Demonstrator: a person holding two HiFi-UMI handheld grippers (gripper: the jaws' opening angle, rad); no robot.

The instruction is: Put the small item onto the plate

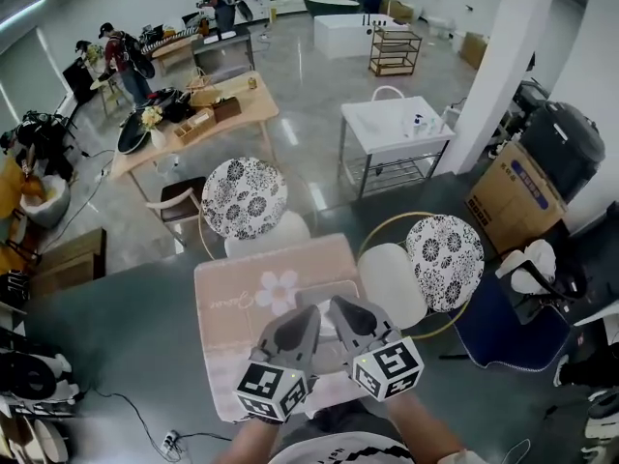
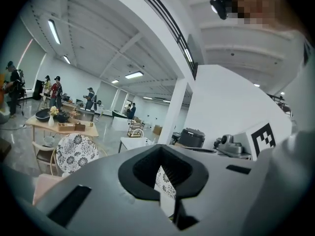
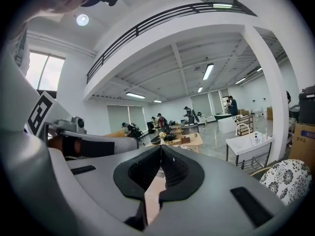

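In the head view, both grey grippers are held close to my body over the near edge of a small pink table (image 1: 237, 303) with a flower print. My left gripper (image 1: 311, 314) and right gripper (image 1: 338, 306) are both shut with nothing between the jaws, and their tips lean toward each other. A pale patch on the table behind them is mostly hidden, and I cannot make out a plate or a small item. The left gripper (image 2: 161, 147) and right gripper (image 3: 160, 148) views both look out level into the hall rather than at the table.
Two chairs with floral backs (image 1: 244, 198) (image 1: 445, 249) stand at the table's far side and right. Beyond are a white metal table (image 1: 395, 124), a wooden table (image 1: 193, 114) with clutter, a cardboard box (image 1: 513, 201) and a white pillar (image 1: 503, 56). People stand far back.
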